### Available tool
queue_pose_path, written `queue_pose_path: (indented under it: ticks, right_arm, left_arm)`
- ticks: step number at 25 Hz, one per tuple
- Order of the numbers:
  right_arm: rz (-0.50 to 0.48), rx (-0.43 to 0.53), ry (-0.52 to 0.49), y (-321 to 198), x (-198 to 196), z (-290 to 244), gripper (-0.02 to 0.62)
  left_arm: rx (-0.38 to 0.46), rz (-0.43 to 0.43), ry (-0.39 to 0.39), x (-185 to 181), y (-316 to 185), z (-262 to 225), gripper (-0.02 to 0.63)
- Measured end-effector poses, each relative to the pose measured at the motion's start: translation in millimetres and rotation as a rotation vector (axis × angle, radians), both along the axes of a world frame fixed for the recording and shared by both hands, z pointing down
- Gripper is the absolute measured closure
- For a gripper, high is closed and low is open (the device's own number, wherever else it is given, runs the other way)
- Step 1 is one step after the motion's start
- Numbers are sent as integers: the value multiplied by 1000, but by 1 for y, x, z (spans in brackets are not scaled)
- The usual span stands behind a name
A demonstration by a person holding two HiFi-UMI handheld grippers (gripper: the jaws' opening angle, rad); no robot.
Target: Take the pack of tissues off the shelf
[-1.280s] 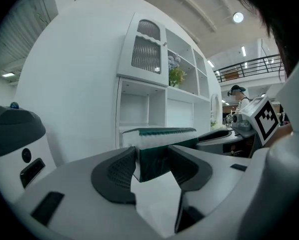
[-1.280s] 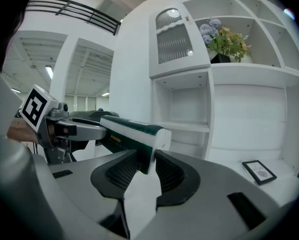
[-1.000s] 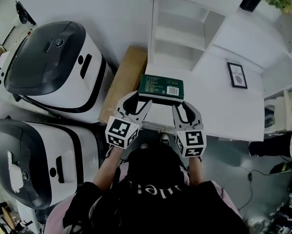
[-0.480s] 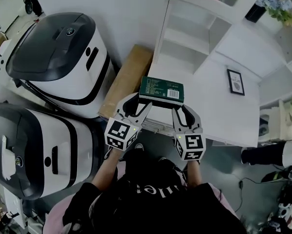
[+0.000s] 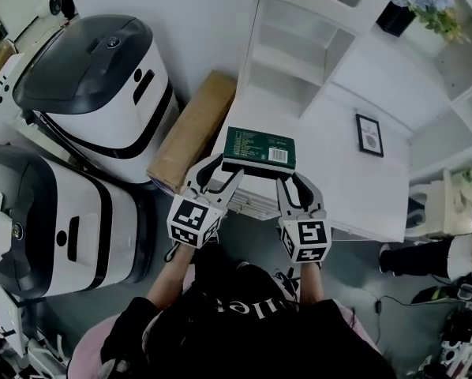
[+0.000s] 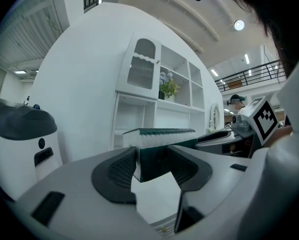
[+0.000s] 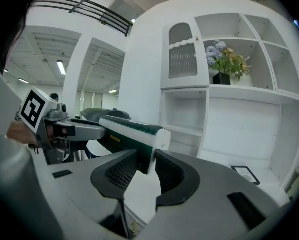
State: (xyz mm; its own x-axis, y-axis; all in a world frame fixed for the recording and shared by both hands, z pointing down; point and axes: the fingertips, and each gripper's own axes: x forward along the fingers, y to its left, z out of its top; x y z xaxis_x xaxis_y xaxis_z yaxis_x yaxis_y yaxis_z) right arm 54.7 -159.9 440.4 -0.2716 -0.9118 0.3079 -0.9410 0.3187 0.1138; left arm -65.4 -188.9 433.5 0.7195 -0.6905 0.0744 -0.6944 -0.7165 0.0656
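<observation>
The pack of tissues (image 5: 260,150) is a flat dark green packet with a white barcode label. It hangs level in the air in front of the white shelf unit (image 5: 299,50), held from both ends. My left gripper (image 5: 219,169) is shut on its left end and my right gripper (image 5: 292,180) on its right end. In the left gripper view the pack (image 6: 162,135) fills the gap between the pads of the left gripper (image 6: 154,165). In the right gripper view a corner of the pack (image 7: 134,129) is pinched in the right gripper (image 7: 147,168).
Below the pack is a low white counter (image 5: 354,188) with a small framed picture (image 5: 368,135). A dark vase of flowers (image 5: 400,16) stands on an upper shelf. A cardboard box (image 5: 192,129) leans at the left, beside two large white and black machines (image 5: 94,77).
Both grippers keep the same hold on the pack. The head view has shifted a little, and the picture frame and shelf sit slightly further left in it.
</observation>
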Motion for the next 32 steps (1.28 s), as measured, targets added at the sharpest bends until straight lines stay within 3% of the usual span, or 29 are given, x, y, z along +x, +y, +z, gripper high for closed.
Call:
queue_pose_path:
  ticks: [12, 32]
  right_arm:
    - [-41, 30, -23, 58, 45, -11, 456]
    - [-88, 64, -31, 100, 69, -17, 456]
  left_arm:
    - [24, -42, -23, 43, 64, -15, 410]
    - [46, -93, -34, 66, 112, -20, 410]
